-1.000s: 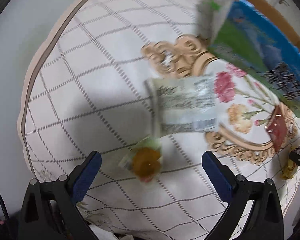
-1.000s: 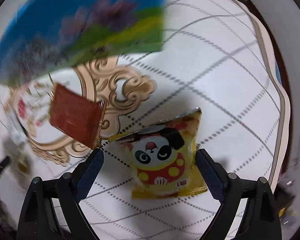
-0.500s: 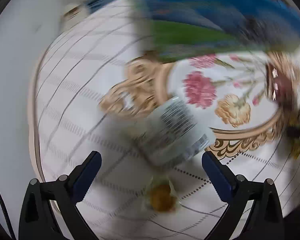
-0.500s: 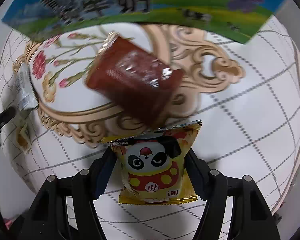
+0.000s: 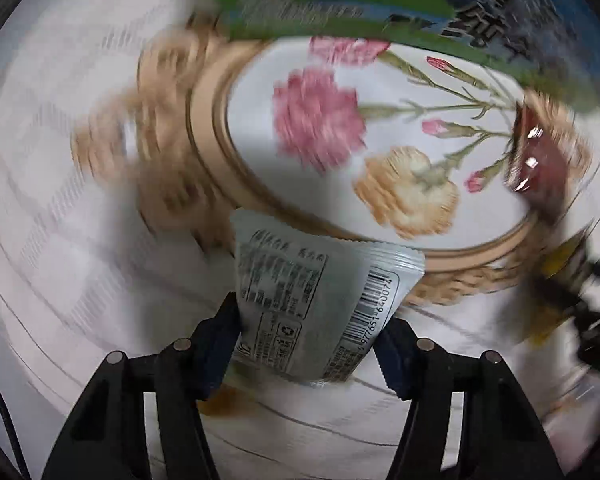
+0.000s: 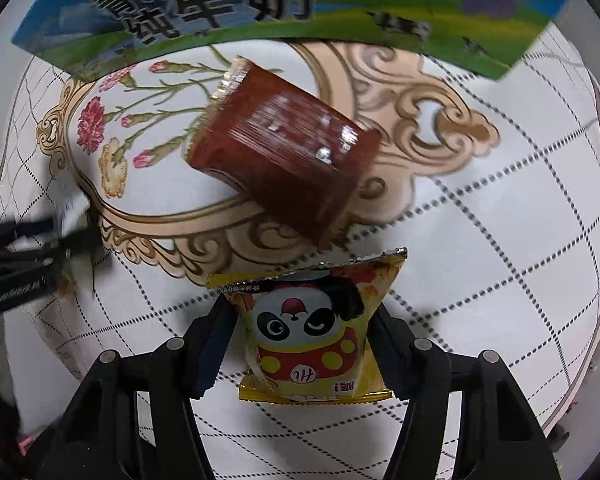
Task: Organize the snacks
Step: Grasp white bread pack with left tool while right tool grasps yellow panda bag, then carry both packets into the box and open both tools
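Two packets: one sits between each pair of jaws, both tools pointing straight down at the patterned tabletop (image 6: 500,240)
Left gripper (image 5: 308,344): jaws have just been closing; the blue pads now sit against both side edges of the pale grey packet (image 5: 316,304), so I read it as pinched; picture is smeared, so how firm the pinch is cannot be told
Grey packet's lie: long axis runs away from the tool toward the flower medallion, barcode side up; jaws straddle its short width, near its close end; a small orange sweet (image 5: 224,400) lies just below, beside the left pad
Right gripper (image 6: 300,344): jaws have just been closing too; pads press the flanks of the yellow panda packet (image 6: 312,332), gripped across its width
Panda packet's lie: crimped top edge points ahead; the brown packet (image 6: 284,160) lies just beyond it, tilted, near but not touching as far as I can tell
Box: the blue-and-green milk carton box (image 6: 260,12) stands at the far edge, straight ahead of both tools
Judgement: each hand is nearest its own packet; next call is a lift straight up, then forward toward the box, if that is the goal
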{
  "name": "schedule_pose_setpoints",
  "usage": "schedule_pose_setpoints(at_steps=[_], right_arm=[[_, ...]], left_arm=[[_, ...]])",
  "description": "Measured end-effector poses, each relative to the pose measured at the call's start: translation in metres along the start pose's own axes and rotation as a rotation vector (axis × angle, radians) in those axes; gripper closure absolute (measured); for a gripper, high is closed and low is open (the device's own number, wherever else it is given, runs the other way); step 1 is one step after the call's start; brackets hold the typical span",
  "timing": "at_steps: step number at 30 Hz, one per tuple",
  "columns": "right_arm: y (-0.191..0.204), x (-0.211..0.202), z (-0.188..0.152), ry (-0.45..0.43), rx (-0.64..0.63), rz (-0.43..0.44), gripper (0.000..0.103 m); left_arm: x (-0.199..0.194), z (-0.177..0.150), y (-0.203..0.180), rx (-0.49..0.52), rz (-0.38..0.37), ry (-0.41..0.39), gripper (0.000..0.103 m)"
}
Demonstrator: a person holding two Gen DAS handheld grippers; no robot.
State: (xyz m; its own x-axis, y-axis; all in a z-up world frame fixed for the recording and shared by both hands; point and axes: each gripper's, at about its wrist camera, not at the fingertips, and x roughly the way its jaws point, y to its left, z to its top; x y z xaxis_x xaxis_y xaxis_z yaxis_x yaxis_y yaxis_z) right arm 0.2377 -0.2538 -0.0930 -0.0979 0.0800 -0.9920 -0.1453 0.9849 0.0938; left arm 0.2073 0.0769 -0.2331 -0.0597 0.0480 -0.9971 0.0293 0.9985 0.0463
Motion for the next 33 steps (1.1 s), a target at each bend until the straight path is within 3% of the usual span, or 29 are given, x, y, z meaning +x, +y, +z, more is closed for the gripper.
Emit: schedule_pose_setpoints(at_steps=[4,6,9,13,18,19,21,23,25,27,33], right_arm=[[-0.015,0.004,-0.002,0.027,-0.012,0.029,0.035],[-0.015,0.005,-0.001,0.039,-0.008,0.037,0.031],[-0.021,0.008,0.002,0.049,0.017,0.072,0.023],[-0.032,0.007,-0.007,0.065,0.045,0.062,0.022],[-0.018,0.022,-0.011,0.05,0.061,0.003,0.021],[-0.017,0.021,-0.013,0.035,0.061,-0.016,0.021],[-0.011,0.023,-0.016,0.016,0.05,-0.045,0.021],[-0.01,0.021,-0.021,-0.014,0.034,-0.077,0.026],[-0.011,0.015,-0.025,-0.044,0.02,-0.095,0.04],[-0.005,0.015,-0.035,-0.055,0.019,-0.09,0.046],[-0.021,-0.015,-0.033,-0.09,0.057,0.023,0.055]], left_arm=[[0.011,-0.009,-0.004,-0.158,-0.146,0.054,0.04],[0.018,-0.009,0.0,-0.196,-0.179,0.073,0.036],[0.027,-0.008,0.002,-0.179,-0.164,0.076,0.032],[0.029,0.0,-0.004,-0.145,-0.116,0.063,0.032],[0.035,-0.018,-0.033,-0.129,-0.083,0.05,0.032],[0.034,-0.02,-0.038,-0.117,-0.123,0.081,0.032],[0.035,-0.017,-0.039,-0.122,-0.115,0.071,0.032],[0.043,-0.021,-0.044,-0.125,-0.106,0.049,0.033],[0.036,-0.031,-0.048,-0.108,-0.086,0.018,0.045],[0.029,-0.038,-0.053,-0.095,-0.079,0.003,0.051],[-0.006,-0.046,-0.07,-0.057,-0.134,-0.021,0.056]])
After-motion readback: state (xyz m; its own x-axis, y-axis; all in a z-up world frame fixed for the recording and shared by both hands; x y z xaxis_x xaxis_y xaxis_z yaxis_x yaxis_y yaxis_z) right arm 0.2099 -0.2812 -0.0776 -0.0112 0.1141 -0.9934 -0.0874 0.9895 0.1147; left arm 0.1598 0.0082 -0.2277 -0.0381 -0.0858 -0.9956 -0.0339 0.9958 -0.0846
